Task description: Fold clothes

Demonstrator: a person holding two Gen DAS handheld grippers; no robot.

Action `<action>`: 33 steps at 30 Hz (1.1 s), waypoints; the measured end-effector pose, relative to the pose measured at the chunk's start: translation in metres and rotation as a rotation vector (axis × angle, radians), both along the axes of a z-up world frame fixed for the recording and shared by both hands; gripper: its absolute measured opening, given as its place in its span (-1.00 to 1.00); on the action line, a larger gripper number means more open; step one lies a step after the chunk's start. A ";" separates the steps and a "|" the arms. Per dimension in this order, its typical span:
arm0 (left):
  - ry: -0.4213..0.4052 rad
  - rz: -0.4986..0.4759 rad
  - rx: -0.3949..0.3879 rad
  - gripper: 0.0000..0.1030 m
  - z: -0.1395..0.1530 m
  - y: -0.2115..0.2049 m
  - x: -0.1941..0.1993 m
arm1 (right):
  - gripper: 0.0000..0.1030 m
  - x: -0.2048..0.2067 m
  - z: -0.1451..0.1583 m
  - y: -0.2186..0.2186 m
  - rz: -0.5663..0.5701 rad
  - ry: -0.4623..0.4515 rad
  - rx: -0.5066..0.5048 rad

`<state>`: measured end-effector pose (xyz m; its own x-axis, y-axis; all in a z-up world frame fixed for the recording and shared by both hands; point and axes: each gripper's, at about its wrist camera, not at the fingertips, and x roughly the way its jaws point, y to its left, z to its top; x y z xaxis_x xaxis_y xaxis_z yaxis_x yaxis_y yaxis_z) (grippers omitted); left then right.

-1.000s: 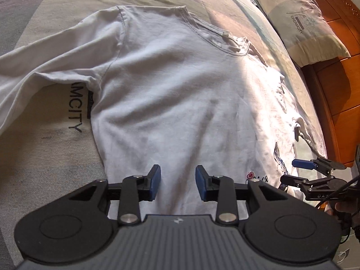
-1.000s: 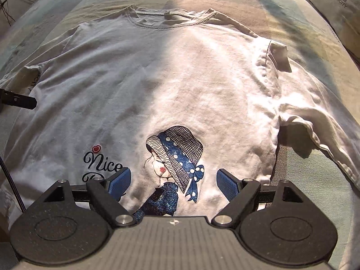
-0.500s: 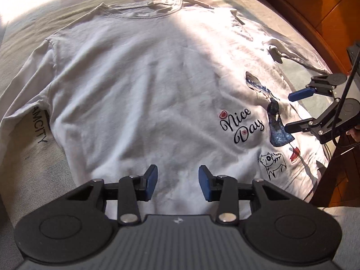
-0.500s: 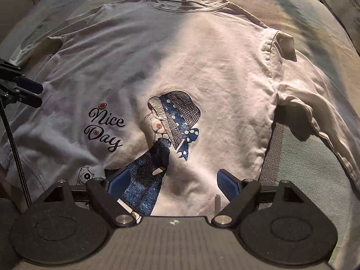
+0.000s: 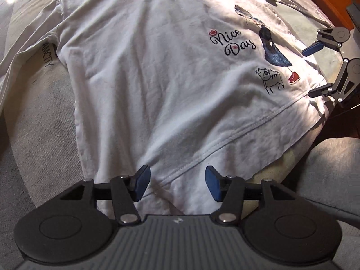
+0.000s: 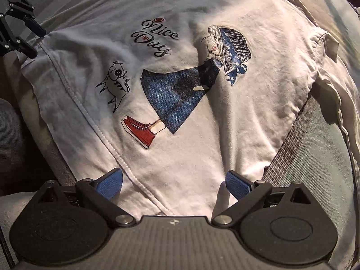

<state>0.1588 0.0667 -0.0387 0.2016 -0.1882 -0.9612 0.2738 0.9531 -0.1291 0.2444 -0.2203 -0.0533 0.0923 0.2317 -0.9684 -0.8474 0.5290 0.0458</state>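
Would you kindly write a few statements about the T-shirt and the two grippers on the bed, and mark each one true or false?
1. The white T-shirt lies print side up. True.
2. The left gripper is clamped on the hem. False: its jaws stand open over the hem, holding nothing.
3. The printed words read "Nice Day". True.
4. The printed shoe is green. False: it is red.
5. The right gripper is open. True.
6. The shirt is already folded in half. False: it lies spread out, body and a sleeve showing.

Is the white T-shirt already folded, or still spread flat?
Spread. The T-shirt lies flat, print up, sleeve out, hem unfolded.
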 end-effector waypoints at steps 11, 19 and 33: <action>0.004 0.090 -0.011 0.45 0.000 0.010 -0.017 | 1.00 -0.011 -0.013 0.112 0.233 -0.081 0.157; -0.053 0.097 0.019 0.41 0.000 0.014 -0.015 | 0.96 -0.032 0.002 0.106 0.325 -0.117 0.157; -0.063 0.240 -0.019 0.68 0.012 0.026 -0.029 | 1.00 -0.033 -0.008 0.123 0.437 -0.035 0.131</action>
<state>0.1300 0.0926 -0.0272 0.3025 -0.1459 -0.9419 0.0484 0.9893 -0.1376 0.2114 -0.0976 -0.0609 -0.0090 0.3765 -0.9264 -0.9920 0.1133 0.0557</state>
